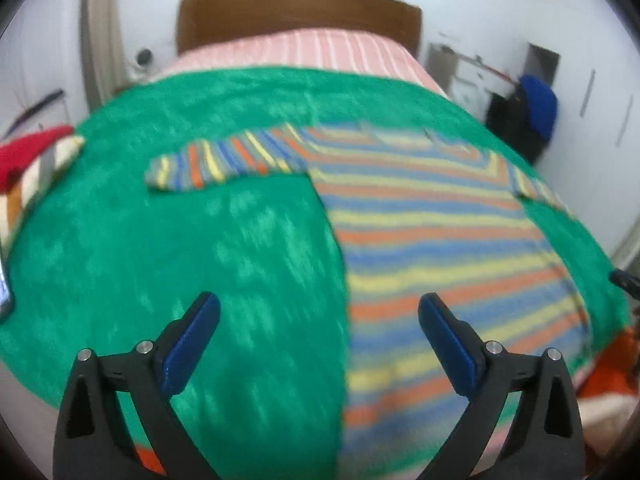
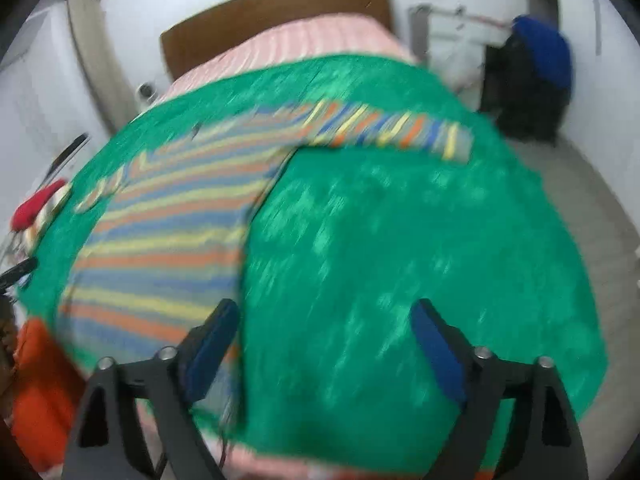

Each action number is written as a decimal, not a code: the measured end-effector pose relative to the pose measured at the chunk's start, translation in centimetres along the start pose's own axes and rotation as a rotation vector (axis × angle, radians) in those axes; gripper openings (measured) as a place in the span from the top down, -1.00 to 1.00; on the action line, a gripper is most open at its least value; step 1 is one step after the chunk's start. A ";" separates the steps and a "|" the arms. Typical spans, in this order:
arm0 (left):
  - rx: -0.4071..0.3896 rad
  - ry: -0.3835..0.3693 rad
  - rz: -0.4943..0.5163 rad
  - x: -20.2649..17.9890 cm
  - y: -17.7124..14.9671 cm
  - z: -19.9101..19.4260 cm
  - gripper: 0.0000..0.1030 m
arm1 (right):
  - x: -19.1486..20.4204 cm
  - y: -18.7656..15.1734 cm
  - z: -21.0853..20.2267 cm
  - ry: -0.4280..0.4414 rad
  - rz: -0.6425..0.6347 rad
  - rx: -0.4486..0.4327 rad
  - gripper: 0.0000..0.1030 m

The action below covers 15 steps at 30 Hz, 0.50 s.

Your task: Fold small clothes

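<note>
Bedroom with white walls; bed (image 1: 332, 46) with brown headboard and pink striped sheet, green blanket (image 1: 200, 240) spread over it. Flat on the blanket, striped sweater (image 1: 440, 232), front down or up impossible to tell, both sleeves stretched outward. Laid out and smoothed, apparently; folding proper not yet begun. Next, probably: pinching a sleeve or side edge and carrying it across the body. Left gripper (image 1: 319, 322) and right gripper (image 2: 325, 328) both above the cloth, jaws wide, nothing between. No containers visible.
</note>
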<state>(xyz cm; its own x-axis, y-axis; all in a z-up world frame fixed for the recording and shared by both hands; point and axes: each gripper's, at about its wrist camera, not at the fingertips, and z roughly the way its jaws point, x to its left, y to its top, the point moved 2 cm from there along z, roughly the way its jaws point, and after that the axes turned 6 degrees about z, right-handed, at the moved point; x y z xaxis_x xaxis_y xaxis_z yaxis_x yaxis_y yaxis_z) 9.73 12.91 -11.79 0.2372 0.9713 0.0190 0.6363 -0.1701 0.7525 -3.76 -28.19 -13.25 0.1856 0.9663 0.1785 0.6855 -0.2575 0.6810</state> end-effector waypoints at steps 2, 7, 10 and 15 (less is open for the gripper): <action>-0.011 0.043 -0.048 1.2 0.8 2.0 -0.94 | 0.0 1.0 1.2 -0.057 0.013 -0.039 -0.88; -0.003 0.089 -0.194 3.9 0.4 7.6 -0.94 | 0.8 2.3 4.6 -0.087 0.058 -0.113 -0.88; 0.018 0.128 -0.216 4.7 -1.5 9.8 -0.94 | 0.7 2.1 6.1 -0.119 0.036 -0.128 -0.90; 0.017 0.180 -0.131 3.4 -2.4 10.4 -0.99 | -0.1 -0.3 9.4 -0.123 0.022 -0.059 -0.99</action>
<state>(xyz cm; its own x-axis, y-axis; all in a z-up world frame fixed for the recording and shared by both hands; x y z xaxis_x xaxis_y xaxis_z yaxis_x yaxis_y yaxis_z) 16.65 14.91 -20.40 0.0177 0.9990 0.0406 0.6660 -0.0421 0.7448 2.64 -28.30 -20.15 0.2875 0.9517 0.1076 0.6386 -0.2743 0.7190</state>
